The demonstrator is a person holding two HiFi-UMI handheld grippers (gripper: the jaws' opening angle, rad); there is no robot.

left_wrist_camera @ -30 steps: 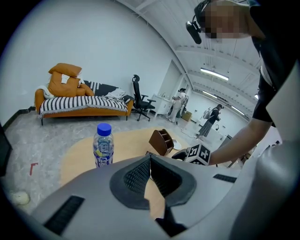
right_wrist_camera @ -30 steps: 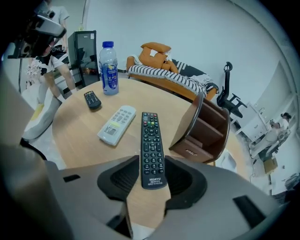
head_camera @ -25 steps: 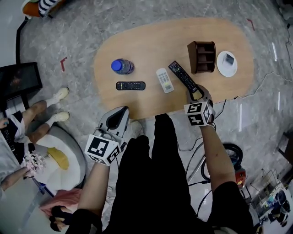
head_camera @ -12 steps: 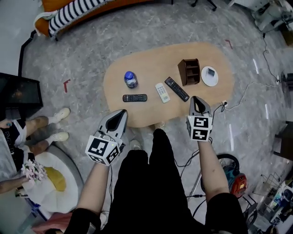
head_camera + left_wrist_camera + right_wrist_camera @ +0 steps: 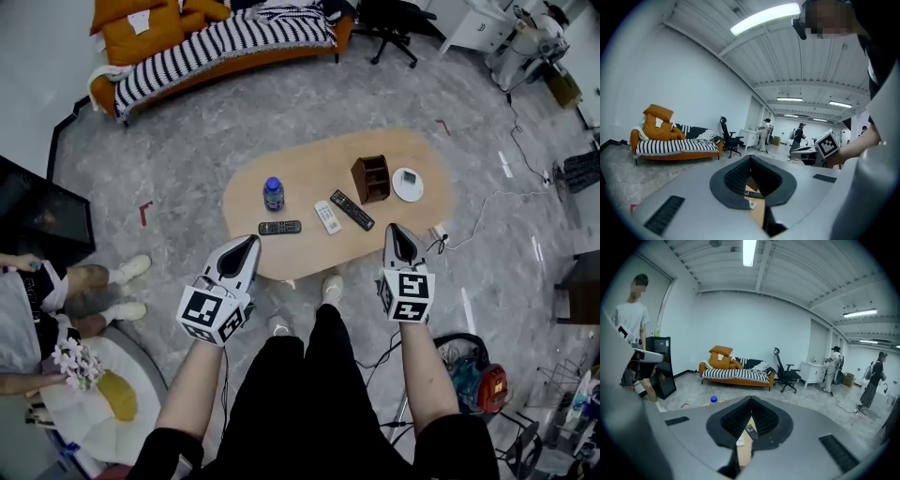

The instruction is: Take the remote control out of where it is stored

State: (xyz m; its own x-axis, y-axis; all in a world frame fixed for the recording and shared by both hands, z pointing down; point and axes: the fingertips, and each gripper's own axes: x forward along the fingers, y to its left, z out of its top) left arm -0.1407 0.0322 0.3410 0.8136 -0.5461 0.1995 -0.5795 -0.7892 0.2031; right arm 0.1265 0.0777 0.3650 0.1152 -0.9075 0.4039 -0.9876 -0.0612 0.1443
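Left hand-held gripper (image 5: 249, 242) jaws together, empty; right hand-held gripper (image 5: 400, 229) likewise; black remote (image 5: 352, 210) on table (image 5: 309, 164) beside brown holder (image 5: 371, 178).

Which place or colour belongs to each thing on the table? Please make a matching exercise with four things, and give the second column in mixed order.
Things:
1. bottle
2. wooden holder
3. plate
4. white remote

Places or colours, in the head view:
A. between the short black remote and the long black remote
B. farthest right on the table
C. has a blue cap
D. just left of the plate

Pairs: 1-C, 2-D, 3-B, 4-A
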